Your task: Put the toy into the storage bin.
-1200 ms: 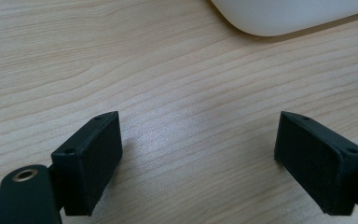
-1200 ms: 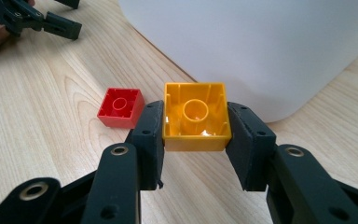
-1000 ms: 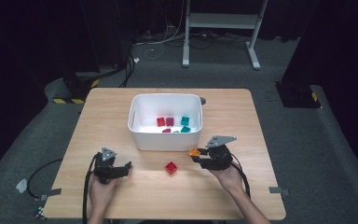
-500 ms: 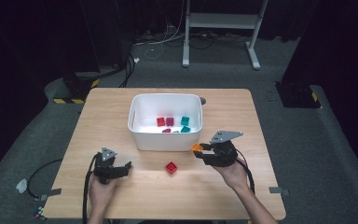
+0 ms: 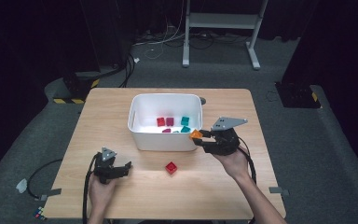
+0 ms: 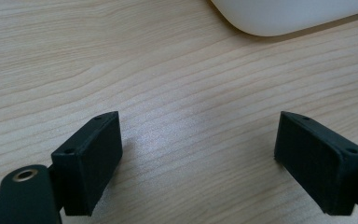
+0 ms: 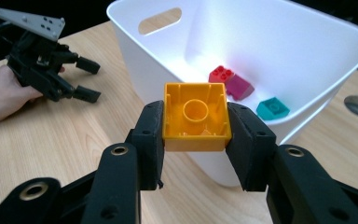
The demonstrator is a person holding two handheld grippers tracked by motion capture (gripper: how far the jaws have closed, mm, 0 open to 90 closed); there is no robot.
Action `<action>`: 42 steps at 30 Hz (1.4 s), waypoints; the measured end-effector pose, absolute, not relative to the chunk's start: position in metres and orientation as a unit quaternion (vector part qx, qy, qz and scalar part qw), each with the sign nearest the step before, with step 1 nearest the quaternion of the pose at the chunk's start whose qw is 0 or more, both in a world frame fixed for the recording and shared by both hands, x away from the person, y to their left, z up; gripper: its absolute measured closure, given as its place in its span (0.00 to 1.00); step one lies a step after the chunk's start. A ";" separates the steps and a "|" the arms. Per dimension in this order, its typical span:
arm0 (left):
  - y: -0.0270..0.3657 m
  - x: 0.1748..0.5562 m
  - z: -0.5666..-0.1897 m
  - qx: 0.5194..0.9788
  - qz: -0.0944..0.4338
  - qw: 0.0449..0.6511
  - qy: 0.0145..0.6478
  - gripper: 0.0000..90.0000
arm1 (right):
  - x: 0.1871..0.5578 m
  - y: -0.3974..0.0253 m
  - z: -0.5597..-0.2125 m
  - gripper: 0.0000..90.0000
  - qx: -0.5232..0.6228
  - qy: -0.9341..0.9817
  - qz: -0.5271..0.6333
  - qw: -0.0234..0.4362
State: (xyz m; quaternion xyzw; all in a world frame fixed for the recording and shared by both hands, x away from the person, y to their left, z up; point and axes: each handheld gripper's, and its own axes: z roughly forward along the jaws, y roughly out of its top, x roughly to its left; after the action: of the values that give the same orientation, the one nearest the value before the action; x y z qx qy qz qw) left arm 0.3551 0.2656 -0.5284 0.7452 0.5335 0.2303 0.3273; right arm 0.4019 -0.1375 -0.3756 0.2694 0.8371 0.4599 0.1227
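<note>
Looking into the white bin at the middle of the table, I count a red brick, a magenta one and a teal one on its floor, with more small pieces against the near wall that I cannot make out. My right gripper clamps an orange brick between its pads, hollow underside facing the camera in the right gripper view. It hangs just outside the bin's near right corner, at about rim height, my right hand coming in from the near right. My left gripper sits low at the near left, jaws spread wide with nothing between them, over bare wood. A second red brick lies loose on the table between the two grippers, near the bin's near wall. Open tabletop runs left of the bin and along the near edge.
</note>
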 end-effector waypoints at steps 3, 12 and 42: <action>0.266 0.355 -0.528 0.745 0.230 0.327 0.534 0.17 | 0.407 -0.135 -0.367 0.65 0.268 0.836 0.463 0.123; 0.266 0.355 -0.528 0.745 0.230 0.327 0.534 0.17 | 0.427 -0.125 -0.347 0.65 0.270 0.830 0.472 0.122; 0.265 0.355 -0.529 0.743 0.230 0.330 0.535 0.17 | 0.482 -0.093 -0.361 0.56 0.331 0.829 0.437 0.114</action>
State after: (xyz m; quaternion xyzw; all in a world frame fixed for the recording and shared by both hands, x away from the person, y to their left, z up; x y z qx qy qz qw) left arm 0.3551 0.2654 -0.5286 0.7430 0.5350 0.2302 0.3297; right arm 0.4821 -0.0930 -0.3606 0.3307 0.8290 0.4365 0.1138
